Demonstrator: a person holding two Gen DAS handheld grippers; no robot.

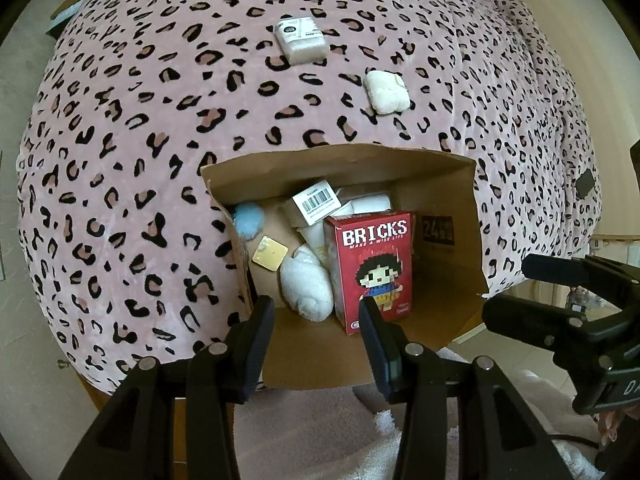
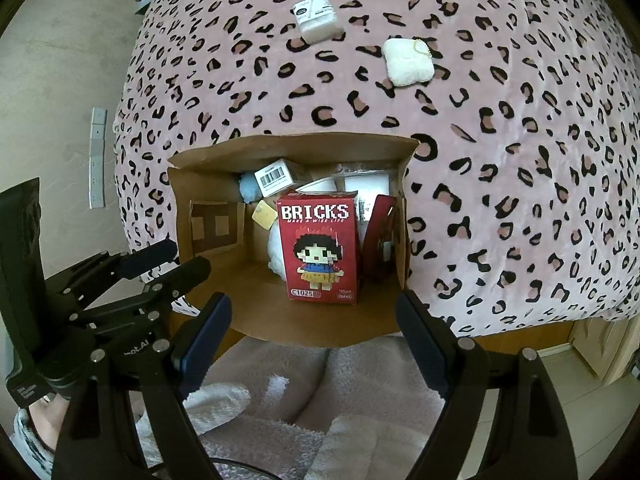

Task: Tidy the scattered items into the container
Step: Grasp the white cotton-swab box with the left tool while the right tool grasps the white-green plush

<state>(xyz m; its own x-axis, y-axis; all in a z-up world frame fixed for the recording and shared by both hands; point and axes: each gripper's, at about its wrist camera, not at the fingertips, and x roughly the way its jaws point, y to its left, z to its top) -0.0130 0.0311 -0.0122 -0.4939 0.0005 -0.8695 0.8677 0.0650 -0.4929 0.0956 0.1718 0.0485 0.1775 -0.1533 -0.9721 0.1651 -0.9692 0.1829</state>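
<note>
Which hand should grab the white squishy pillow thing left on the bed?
Probably right. The white pillow lies beyond the box toward its right side; the right gripper is open, empty and on that side.

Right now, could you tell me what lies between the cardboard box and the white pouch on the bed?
Only bare leopard-print blanket separates the cardboard box from the white pouch; both wrist views show that.

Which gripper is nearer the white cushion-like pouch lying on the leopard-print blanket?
Right, though only slightly. The white cushion-like pouch lies past the cardboard box; the right gripper faces it from below-left, while the left gripper sits further left.
</note>
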